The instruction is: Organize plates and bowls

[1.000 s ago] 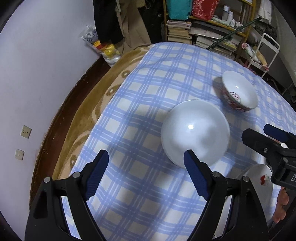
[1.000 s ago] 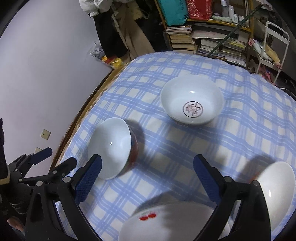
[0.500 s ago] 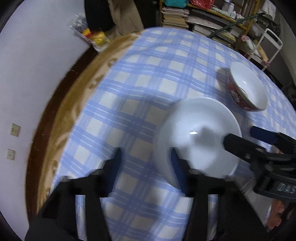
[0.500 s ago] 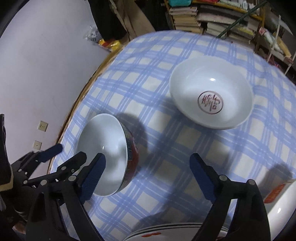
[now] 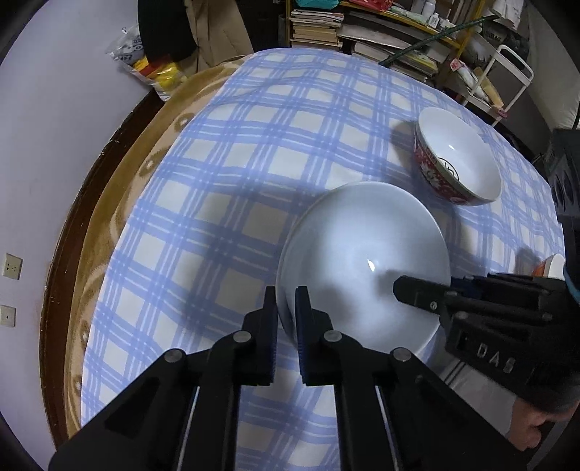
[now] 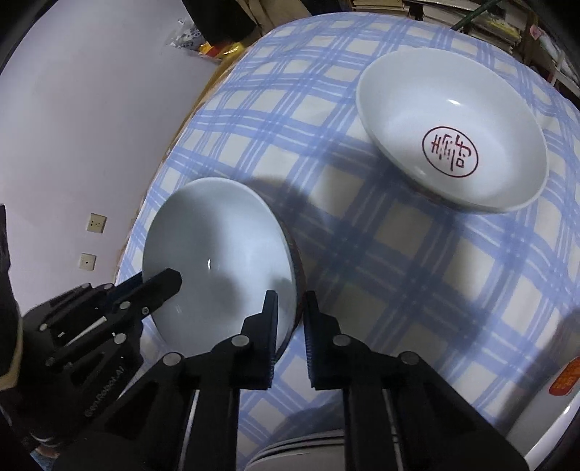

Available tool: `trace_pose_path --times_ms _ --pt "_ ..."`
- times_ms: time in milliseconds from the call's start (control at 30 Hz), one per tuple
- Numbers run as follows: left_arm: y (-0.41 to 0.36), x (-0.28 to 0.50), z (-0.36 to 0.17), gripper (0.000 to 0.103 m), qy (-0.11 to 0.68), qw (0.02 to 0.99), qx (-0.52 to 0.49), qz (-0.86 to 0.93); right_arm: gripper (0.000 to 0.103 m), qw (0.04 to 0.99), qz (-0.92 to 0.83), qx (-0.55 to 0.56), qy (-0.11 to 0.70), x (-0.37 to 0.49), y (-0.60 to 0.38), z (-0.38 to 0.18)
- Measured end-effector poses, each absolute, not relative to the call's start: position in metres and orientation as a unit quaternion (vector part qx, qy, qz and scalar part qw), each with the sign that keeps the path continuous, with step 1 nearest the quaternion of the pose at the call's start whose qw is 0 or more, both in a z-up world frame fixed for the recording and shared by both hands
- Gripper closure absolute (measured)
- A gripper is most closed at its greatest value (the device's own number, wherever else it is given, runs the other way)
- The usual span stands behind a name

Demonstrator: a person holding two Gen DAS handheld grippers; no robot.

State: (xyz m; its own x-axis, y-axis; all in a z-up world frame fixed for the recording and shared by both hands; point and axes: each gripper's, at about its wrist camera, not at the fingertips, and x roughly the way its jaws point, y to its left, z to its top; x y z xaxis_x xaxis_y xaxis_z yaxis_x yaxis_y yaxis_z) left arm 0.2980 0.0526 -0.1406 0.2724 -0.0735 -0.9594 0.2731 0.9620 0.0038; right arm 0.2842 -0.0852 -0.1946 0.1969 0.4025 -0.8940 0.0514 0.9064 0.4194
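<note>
A white bowl sits on the blue checked tablecloth. My left gripper points steeply down over its near-left rim; its jaws are closing, with the rim between the pads and pressed. The same bowl fills the lower left of the right wrist view. There my right gripper straddles the opposite rim, jaws closing, one pad inside and one outside. A second bowl, red-patterned outside with a red seal inside, stands further back, apart from both grippers.
A stack of white plates lies just under the right gripper. Another plate with a red mark sits at the right edge. A brown blanket rims the table's left side. Bookshelves and a white cart stand behind.
Both grippers have come down onto the white bowl. Their jaws went from wide open to closed around opposite sides of its rim.
</note>
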Motion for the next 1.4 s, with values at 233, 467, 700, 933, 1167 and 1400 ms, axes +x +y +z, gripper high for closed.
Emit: trace_pose_path --times_ms 233,467,700,933,1167,1400 --pt "0.041 0.286 -0.114 0.094 0.577 0.804 0.081 -0.119 0.089 0.774 0.103 0.16 0.604 0.271 -0.088 -0.172" --pt "0.017 0.271 -0.086 0.094 0.561 0.813 0.079 -0.138 0.089 0.798 0.082 0.164 0.574 0.257 -0.116 -0.135" --pt "-0.019 0.252 -0.062 0.094 0.541 0.82 0.093 -0.163 0.089 0.813 0.056 0.167 0.555 0.234 -0.146 -0.111" --pt "-0.056 0.232 -0.045 0.094 0.527 0.822 0.103 -0.189 0.089 0.816 0.034 0.179 0.549 0.205 -0.181 -0.097" --pt "-0.091 0.214 -0.031 0.093 0.515 0.823 0.113 -0.211 0.089 0.822 0.008 0.19 0.537 0.181 -0.215 -0.082" --pt "-0.122 0.196 -0.026 0.093 0.511 0.819 0.124 -0.23 0.089 0.824 -0.014 0.201 0.53 0.159 -0.244 -0.075"
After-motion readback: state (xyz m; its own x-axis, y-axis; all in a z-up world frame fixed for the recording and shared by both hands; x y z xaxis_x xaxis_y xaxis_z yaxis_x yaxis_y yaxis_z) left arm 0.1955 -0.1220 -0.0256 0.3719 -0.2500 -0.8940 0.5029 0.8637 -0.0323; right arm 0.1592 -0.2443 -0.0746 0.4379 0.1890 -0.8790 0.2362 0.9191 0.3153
